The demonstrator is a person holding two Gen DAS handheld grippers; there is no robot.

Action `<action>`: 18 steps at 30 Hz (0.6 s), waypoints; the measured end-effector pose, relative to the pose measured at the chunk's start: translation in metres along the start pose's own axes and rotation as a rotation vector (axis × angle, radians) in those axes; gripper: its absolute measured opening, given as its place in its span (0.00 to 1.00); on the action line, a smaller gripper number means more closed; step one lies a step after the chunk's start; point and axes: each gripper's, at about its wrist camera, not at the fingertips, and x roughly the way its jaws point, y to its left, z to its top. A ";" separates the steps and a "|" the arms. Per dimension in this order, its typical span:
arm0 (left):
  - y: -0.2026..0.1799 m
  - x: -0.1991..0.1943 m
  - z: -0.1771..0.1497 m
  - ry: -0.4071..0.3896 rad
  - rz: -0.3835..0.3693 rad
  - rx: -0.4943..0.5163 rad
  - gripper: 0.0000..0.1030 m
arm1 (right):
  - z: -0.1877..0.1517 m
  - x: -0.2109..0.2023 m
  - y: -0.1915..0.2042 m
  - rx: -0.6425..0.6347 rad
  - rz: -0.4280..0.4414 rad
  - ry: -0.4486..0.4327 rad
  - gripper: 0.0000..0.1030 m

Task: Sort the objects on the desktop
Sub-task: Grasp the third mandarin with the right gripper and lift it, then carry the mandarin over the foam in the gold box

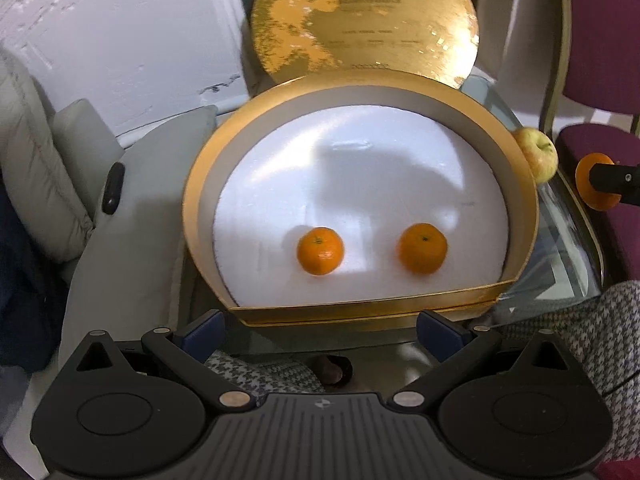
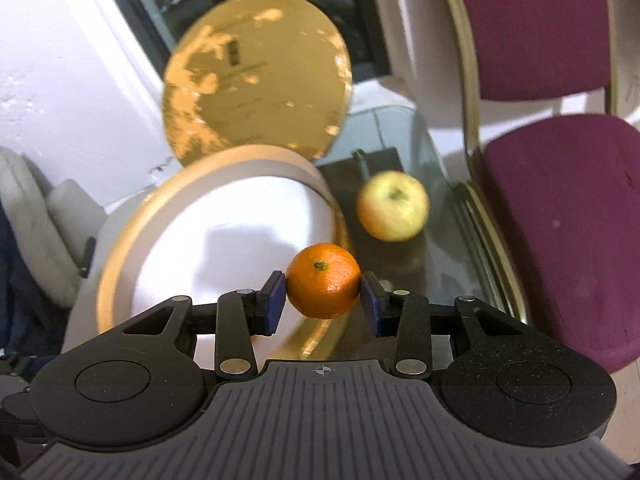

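A round gold box (image 1: 192,200) with a white foam floor stands on a glass table (image 1: 560,248). Two tangerines lie in it, one on the left (image 1: 320,251) and one on the right (image 1: 422,248). My left gripper (image 1: 320,330) hovers open at the box's near rim with nothing between its fingers. My right gripper (image 2: 324,300) is shut on a third tangerine (image 2: 324,286), held in the air over the box's right rim (image 2: 114,248). That tangerine (image 1: 583,176) also shows at the right edge of the left wrist view. A yellow-green apple (image 2: 392,206) sits on the glass beside the box.
The gold lid (image 1: 364,20) leans upright behind the box. A purple chair (image 2: 560,220) stands close on the right of the table. A grey padded jacket (image 1: 36,152) lies on the left, and houndstooth cloth (image 1: 580,320) shows at the near right.
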 end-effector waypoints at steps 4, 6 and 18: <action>0.015 -0.001 -0.004 -0.004 -0.002 -0.040 0.99 | 0.000 0.001 0.020 -0.033 0.015 0.011 0.40; 0.022 0.000 -0.006 0.000 -0.004 -0.058 0.99 | -0.002 0.003 0.028 -0.045 0.017 0.022 0.40; 0.057 0.013 -0.012 0.030 0.002 -0.147 0.99 | -0.009 0.033 0.063 -0.125 0.006 0.106 0.40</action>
